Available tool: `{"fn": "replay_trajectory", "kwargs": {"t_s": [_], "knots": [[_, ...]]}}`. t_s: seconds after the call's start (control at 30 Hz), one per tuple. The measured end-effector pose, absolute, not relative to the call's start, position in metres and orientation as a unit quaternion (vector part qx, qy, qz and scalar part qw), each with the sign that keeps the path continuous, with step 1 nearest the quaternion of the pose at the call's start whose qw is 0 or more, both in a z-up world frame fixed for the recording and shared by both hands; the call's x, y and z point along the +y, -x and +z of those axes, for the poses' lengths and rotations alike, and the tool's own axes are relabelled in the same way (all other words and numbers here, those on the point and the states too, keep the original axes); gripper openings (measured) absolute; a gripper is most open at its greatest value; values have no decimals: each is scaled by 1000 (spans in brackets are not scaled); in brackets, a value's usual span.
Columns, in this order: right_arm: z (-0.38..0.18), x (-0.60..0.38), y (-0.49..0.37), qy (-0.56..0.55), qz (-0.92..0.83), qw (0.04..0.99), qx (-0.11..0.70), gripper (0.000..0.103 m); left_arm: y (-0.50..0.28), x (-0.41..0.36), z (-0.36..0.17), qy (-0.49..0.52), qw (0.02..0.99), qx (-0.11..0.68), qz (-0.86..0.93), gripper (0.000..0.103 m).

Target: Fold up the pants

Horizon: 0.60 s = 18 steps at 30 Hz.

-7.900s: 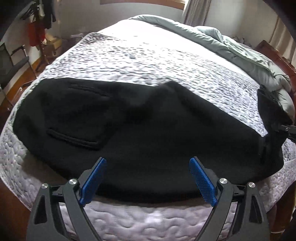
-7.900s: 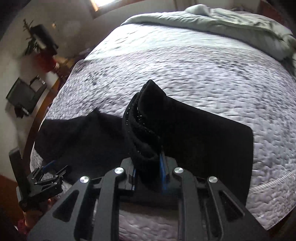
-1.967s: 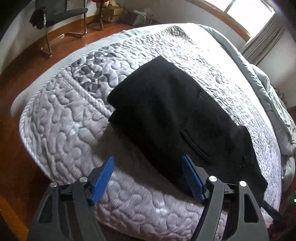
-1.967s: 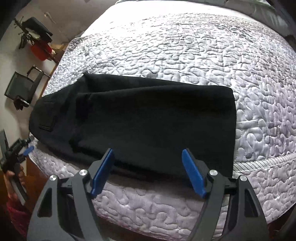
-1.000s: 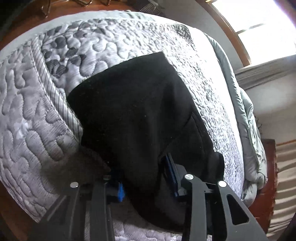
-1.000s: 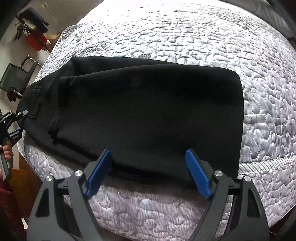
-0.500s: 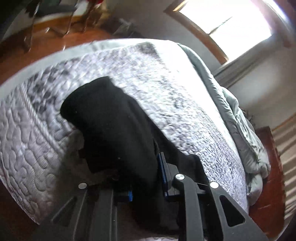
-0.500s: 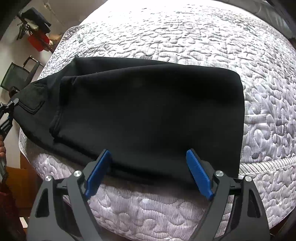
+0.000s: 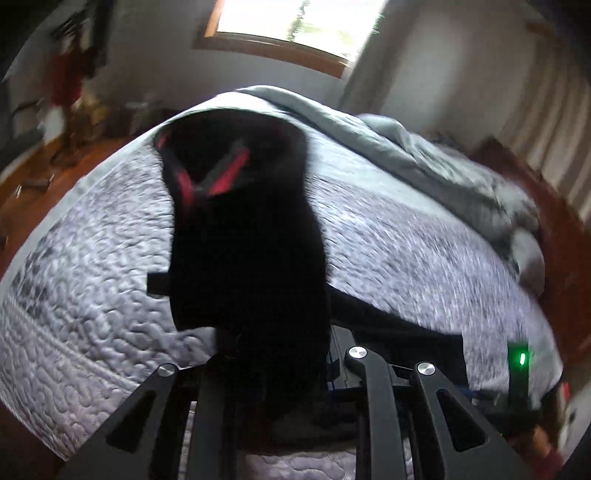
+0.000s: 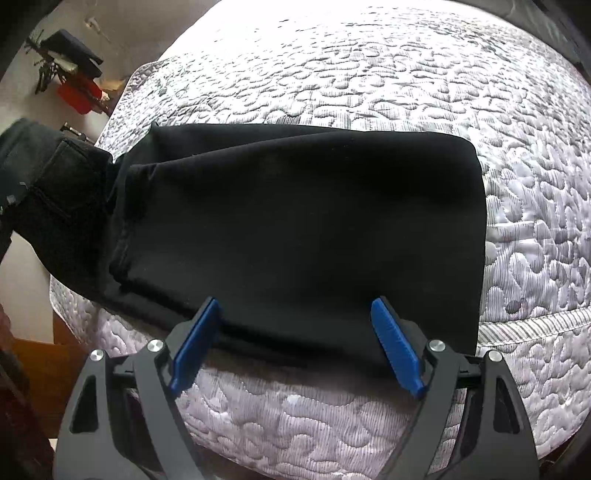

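The quilted grey-white bed [image 10: 369, 92] carries the black fabric pants [image 10: 295, 221] along its near edge, their long axis running side to side across the right wrist view. The part at the right of that view lies flat and already doubled, with a straight folded edge. The end at the left of that view, which shows a pocket seam, is raised off the mattress.

A rumpled grey-green duvet [image 9: 388, 147] lies heaped on the far part of the bed, well apart from the garment. A wood-framed window [image 9: 280, 33] stands behind it. Neither obstructs the fold.

The left gripper [image 9: 280, 365] is clamped on the raised end of the pants, and cloth rises in front of its camera and hides the pads. The right gripper [image 10: 295, 347] hovers at the near edge of the flat part, its blue pads spread wide and holding nothing; the cloth edge lies between them, apparently untouched.

Judgement: the coming move rests on the left hand, which is the one engaged. The lifted end probably has to travel along the long axis over the flat part. The mattress surface around is bare. The risk is bunching of the hanging cloth.
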State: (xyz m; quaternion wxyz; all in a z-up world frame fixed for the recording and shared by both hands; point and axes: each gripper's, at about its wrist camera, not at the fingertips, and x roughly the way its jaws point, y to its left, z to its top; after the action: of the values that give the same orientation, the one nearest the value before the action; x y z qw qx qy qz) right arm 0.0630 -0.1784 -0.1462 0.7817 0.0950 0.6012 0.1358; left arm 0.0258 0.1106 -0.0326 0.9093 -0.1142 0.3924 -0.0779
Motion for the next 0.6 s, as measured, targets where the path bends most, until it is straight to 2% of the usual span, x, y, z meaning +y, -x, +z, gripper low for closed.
{"fn": "replay_trajectory", "kwargs": {"t_s": [0.2, 0.3, 0.4, 0.5, 0.57, 0.6], "knots": [[-141, -190, -59, -109, 132, 783, 598, 82, -20, 56, -56, 62, 895, 421, -131, 21], [-139, -194, -56, -113, 130, 783, 598, 82, -22, 24, -79, 26, 873, 459, -161, 21], [-140, -199, -55, -120, 131, 782, 598, 82, -18, 11, -93, 20, 853, 486, -191, 28], [-140, -201, -55, -121, 135, 781, 598, 82, -10, 23, -85, 76, 838, 488, -230, 39], [-140, -204, -57, -121, 137, 779, 599, 82, -5, 42, -74, 105, 841, 477, -232, 54], [-140, -203, -57, -121, 137, 778, 601, 82, -4, 53, -68, 110, 848, 469, -221, 58]]}}
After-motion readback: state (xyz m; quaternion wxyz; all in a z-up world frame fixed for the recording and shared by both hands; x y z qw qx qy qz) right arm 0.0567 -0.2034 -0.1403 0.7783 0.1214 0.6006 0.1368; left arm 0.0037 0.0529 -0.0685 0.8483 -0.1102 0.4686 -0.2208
